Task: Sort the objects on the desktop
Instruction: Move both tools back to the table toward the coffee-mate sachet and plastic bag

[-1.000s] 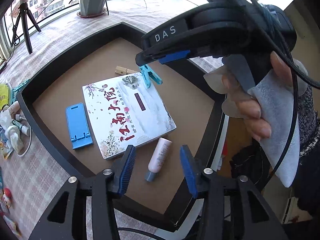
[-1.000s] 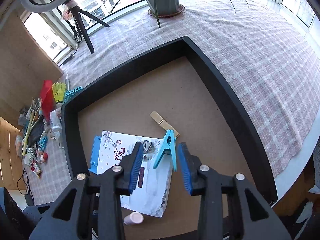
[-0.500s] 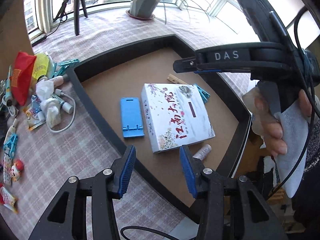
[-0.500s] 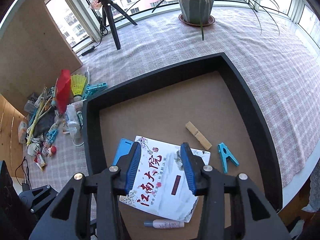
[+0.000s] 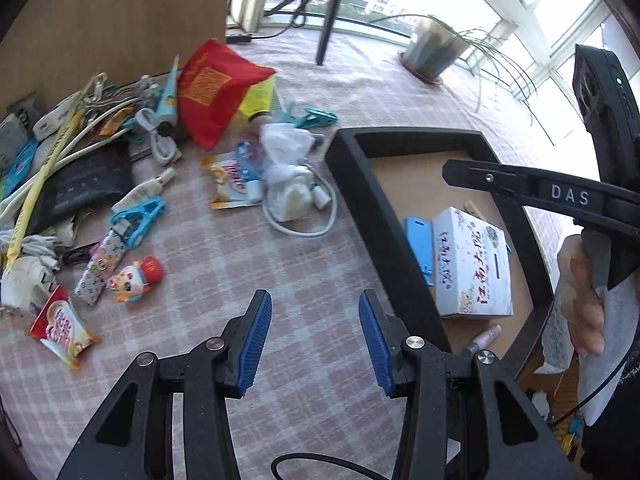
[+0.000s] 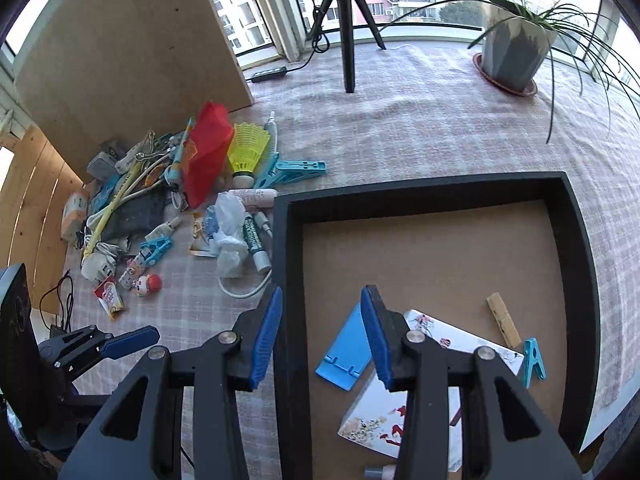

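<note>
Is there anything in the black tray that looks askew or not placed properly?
Yes. The white printed box lies at an angle to the black tray walls, and it seems to overlap the blue phone stand. Nothing looks spilled or damaged.

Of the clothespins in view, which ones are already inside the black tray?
Two: the wooden clothespin and the small teal clip beside it, near the tray's right wall. The other teal clips lie outside, in the clutter on the tablecloth.

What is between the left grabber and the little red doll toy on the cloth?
Nothing visible. The left gripper is open and empty over bare checkered tablecloth; the doll toy lies ahead to its left, with only cloth between.
</note>
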{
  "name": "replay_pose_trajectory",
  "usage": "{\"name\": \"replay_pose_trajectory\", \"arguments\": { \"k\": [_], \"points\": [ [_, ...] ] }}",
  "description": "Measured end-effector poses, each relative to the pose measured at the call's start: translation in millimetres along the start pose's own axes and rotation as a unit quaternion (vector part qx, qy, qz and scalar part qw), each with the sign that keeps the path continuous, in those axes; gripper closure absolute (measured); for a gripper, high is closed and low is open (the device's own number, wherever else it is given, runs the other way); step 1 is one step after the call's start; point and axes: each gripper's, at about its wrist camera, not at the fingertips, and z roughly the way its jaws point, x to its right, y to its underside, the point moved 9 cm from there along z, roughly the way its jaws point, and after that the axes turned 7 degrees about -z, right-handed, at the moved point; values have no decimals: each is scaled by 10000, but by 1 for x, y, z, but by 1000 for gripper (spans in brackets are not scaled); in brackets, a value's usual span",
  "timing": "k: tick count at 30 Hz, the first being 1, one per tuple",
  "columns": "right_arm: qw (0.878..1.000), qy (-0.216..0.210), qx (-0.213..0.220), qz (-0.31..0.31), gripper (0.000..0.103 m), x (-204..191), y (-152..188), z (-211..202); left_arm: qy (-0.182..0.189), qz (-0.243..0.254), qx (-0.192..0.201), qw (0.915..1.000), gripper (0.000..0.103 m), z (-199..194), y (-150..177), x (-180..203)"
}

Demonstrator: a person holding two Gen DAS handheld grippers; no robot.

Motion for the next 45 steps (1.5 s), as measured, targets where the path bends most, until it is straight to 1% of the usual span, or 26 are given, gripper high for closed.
{"name": "replay_pose_trajectory", "arguments": {
  "k": [4,7,10,13,17,20,22,24,28,29,31,39,41,45],
  "points": [
    [9994,-143,-31,-308,63,-30,-12,9,-309,-679,127,9971,59,-7,1,-54],
    [9985,-213,-47,-501,62,-50,-18,16,-499,-1214,152,9912,58,-11,10,-94],
    [9976,-302,-125,-618,62,-66,-22,26,-710,-1580,187,9847,58,-15,18,-126],
    [9964,-394,-249,-703,62,-79,-25,39,-896,-1819,254,9789,56,-20,24,-151],
    [9958,-388,-381,-741,62,-89,-27,56,-933,-2206,338,9703,52,-26,28,-176],
    [9953,-370,-488,-753,62,-92,-27,66,-968,-2516,375,9623,50,-26,30,-193],
    [9951,-357,-543,-747,62,-94,-26,72,-929,-2671,355,9585,49,-24,30,-200],
    [9949,-320,-585,-751,62,-95,-26,77,-999,-2748,351,9557,48,-21,29,-204],
    [9942,-292,-643,-806,62,-99,-27,85,-1047,-2922,329,9500,42,-14,28,-209],
    [9941,-284,-659,-817,62,-101,-27,87,-1023,-2982,305,9485,40,-11,27,-210],
    [9940,-279,-687,-807,62,-102,-28,91,-922,-3091,261,9462,39,-6,26,-211],
    [9947,-311,-787,-575,62,-98,-34,102,-1089,-3105,166,9442,39,9,20,-212],
    [9948,-346,-800,-518,62,-96,-35,103,-1115,-3051,194,9456,40,11,18,-210],
    [9956,-256,-824,-368,62,-86,-35,101,-1212,-2903,216,9490,41,14,17,-207]
  ]
}}
